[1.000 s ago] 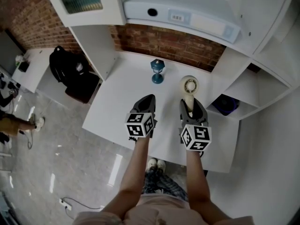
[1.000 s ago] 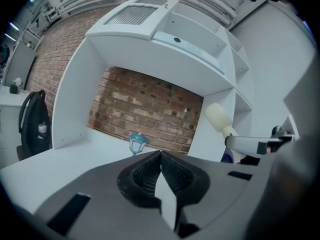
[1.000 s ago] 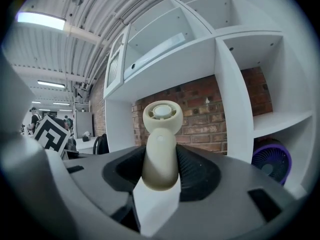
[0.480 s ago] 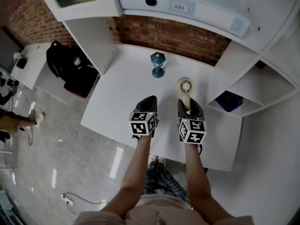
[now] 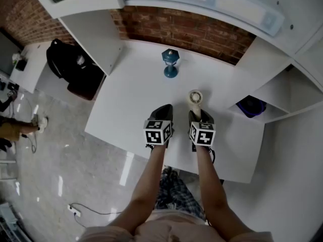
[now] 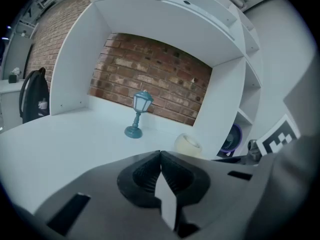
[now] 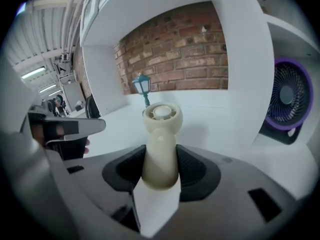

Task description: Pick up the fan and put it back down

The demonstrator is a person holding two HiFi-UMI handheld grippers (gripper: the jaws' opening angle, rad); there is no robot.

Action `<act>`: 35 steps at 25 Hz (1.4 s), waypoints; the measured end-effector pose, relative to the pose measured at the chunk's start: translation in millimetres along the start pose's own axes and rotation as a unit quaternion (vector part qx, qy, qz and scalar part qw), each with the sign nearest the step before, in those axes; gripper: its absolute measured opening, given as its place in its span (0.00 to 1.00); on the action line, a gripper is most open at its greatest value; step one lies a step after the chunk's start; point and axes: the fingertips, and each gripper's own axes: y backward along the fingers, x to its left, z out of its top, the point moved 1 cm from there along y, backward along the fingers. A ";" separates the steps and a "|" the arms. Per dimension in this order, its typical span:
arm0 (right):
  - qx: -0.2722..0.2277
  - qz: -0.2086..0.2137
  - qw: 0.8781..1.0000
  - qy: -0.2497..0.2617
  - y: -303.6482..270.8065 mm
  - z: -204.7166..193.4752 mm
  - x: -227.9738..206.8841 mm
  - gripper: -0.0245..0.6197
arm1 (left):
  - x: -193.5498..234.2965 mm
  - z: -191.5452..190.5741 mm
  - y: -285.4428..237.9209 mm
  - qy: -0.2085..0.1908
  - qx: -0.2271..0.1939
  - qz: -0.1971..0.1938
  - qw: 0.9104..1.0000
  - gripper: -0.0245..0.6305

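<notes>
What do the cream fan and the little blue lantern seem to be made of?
Fan: likely moulded plastic, matte cream, with smooth rounded curves and a ribbed hub. Lantern: teal painted metal or plastic with pale panes; too small to tell which.

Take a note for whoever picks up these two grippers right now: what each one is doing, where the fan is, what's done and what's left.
Left gripper: jaws together, nothing in them, beside the right one over the white table.
Right gripper: shut on the handle of the cream handheld fan, fan head pointing away from you.
Blue lantern lamp stands further back on the table. A purple fan sits in the right-hand cubby, apart from both grippers.
Done: fan picked up. Whether it touches the table I cannot tell.
Left: set it on the table, open the jaws, withdraw.
</notes>
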 end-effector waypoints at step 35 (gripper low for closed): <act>0.053 0.043 0.997 -0.023 0.6 -11.0 4.9 0.81 | 7.3 1.3 6.7 -0.007 0.008 0.001 1.000 0.08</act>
